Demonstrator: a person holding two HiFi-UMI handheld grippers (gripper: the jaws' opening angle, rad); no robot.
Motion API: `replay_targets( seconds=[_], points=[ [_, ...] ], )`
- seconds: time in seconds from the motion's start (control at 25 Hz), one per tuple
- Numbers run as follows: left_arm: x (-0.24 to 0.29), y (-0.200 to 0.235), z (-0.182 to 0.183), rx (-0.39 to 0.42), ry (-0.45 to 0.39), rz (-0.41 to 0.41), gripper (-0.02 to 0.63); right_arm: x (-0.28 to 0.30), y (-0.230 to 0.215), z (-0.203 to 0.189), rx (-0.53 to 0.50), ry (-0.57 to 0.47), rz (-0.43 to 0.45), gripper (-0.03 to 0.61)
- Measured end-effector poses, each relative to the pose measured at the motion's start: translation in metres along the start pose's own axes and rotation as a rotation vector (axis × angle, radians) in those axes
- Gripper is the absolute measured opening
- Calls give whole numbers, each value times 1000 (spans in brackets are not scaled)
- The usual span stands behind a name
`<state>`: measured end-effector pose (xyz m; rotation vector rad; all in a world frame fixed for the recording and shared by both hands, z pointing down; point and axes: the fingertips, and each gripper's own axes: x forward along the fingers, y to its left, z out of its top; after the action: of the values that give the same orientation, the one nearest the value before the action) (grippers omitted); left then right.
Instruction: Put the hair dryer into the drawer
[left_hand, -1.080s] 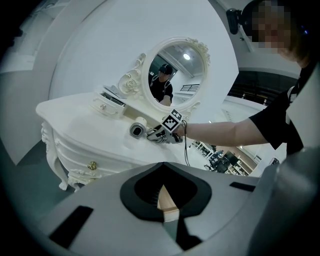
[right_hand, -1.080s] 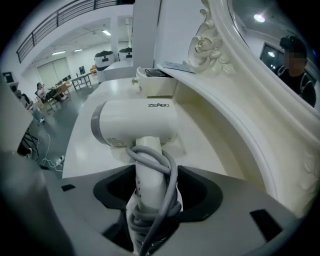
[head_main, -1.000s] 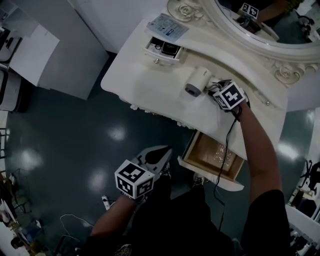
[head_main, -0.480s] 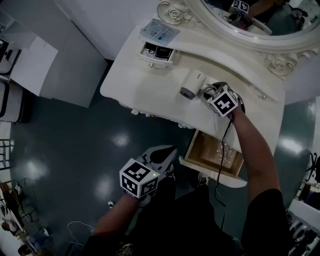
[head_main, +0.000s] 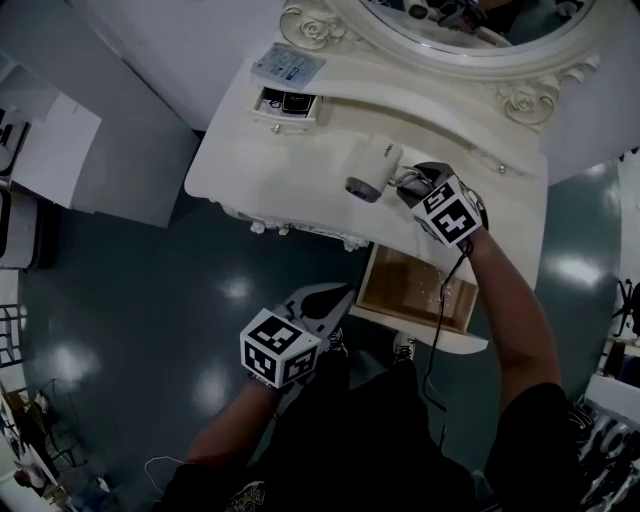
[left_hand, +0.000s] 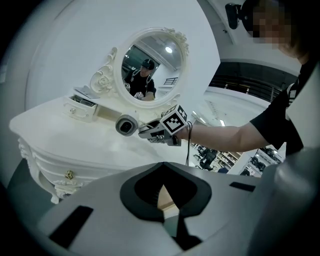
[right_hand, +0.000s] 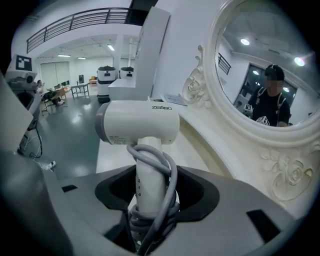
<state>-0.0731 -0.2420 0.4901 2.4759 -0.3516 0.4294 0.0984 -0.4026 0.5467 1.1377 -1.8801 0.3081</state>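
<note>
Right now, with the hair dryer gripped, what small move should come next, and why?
Probably draw the hair dryer back over the open drawer. The right gripper is shut on its handle, it looks lifted clear of the dresser top, and the drawer stands open just below the dresser's front edge.

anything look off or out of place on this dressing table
Nothing spilled or damaged. The small tabletop drawer stands pulled open with items inside, and the wide drawer under the top is also out. The hair dryer, cord wound round its handle, is in the right gripper.
</note>
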Motion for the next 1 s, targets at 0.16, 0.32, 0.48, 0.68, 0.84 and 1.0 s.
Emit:
replay_targets(
  seconds=[0.16,0.32,0.48,0.68,0.84,1.0],
  points=[
    [5,-24,-3,24,5,-39,3,-37,14,-13,4,-13,-12,239],
    [10,-47,-10,44,19,-77,3,-70,31,-31,8,-24,-24,239],
    [17,-69,-22,61,46,-119,3,-105,51,-57,17,-17,-33,239],
    [26,-95,-37,90,98,-175,3,-134,77,-93,13,17,-34,239],
    [39,-119,-49,118,143,-232,3,-144,100,-123,26,49,-11,239],
    [49,-138,-61,133,178,-277,3,-144,122,-151,25,85,30,239]
  ],
)
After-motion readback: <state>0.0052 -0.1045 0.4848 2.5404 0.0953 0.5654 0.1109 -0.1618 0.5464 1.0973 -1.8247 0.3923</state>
